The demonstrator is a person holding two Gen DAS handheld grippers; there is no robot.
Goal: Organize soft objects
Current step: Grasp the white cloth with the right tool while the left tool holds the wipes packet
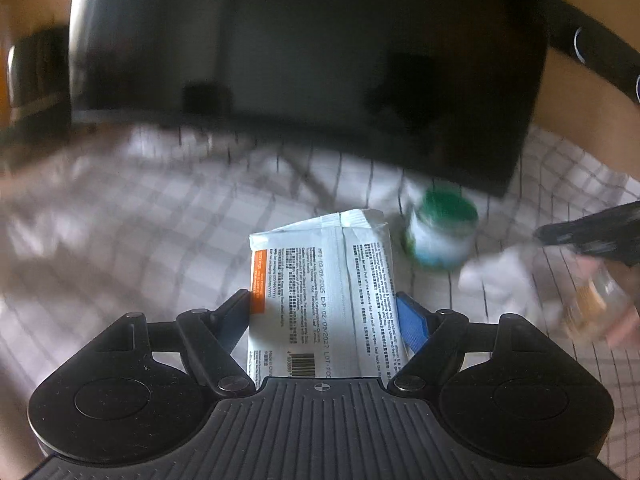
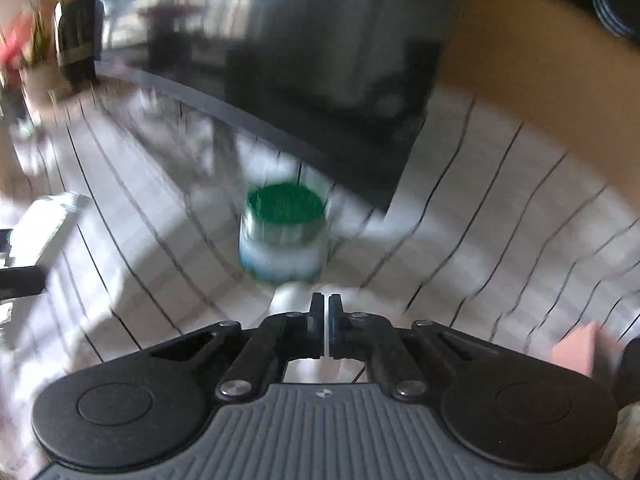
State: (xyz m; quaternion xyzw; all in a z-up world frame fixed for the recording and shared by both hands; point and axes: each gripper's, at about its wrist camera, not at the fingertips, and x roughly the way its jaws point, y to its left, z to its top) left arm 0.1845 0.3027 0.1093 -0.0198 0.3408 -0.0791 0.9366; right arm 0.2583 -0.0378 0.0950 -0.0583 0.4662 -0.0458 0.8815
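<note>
- The left gripper is clamped on a white wet-wipes pack, its blue pads pressing the pack's two sides; the pack stands printed back up, held above the checked tablecloth.
- The right gripper has its jaws drawn almost together, a thin slit between them; something white and soft lies just under the tips, but blur makes it impossible to tell whether it is pinched.
- A green-lidded jar stands on the table at 12 o'clock from the right gripper, near it; in the left wrist view it sits at about 1 o'clock from the pack.
- A crumpled white soft item, perhaps tissue or cloth, lies on the tablecloth at 3 o'clock from the pack, next to the other gripper's dark shape.
- A large dark monitor fills the far side of the table.
- A pink block shows at the right edge of the right wrist view; what it is cannot be told.
- Judged step: the pack is in transit, picked up and being carried to its place.
- Next move calls for lowering the pack flat beside the other soft things, clear of the jar, then parting the jaws gently.
</note>
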